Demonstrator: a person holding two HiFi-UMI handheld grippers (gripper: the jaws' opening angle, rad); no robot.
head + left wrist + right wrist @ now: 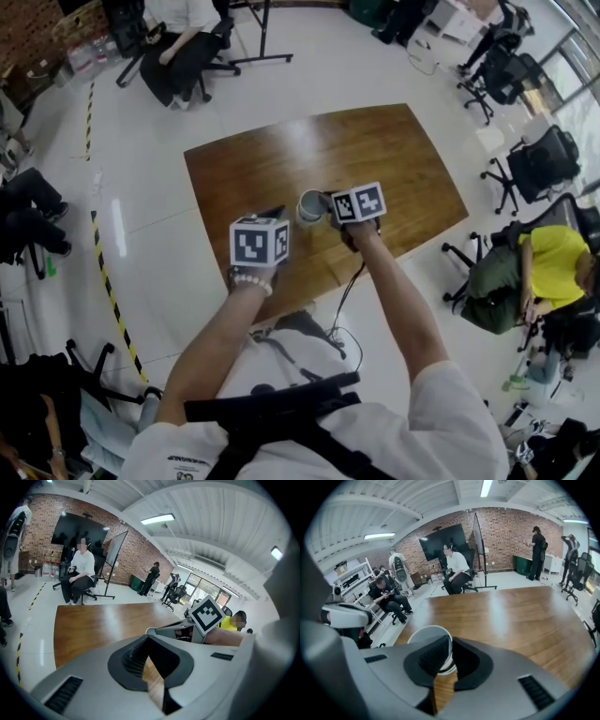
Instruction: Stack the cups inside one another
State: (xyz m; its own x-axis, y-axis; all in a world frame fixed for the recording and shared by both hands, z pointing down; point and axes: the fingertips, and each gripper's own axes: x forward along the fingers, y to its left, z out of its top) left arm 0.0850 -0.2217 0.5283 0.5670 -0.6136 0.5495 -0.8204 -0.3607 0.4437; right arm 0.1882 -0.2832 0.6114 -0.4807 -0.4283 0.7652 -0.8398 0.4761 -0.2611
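Right gripper view: R claw [450,643] tight on white cup [425,635] rim, wood table [511,616].

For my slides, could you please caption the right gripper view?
Right gripper clamped on a white cup at its rim, wooden table beyond.

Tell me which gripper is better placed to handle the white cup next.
Right. The right gripper is already shut on the white cup at its rim; the left gripper holds nothing, its jaws together, off to the side.
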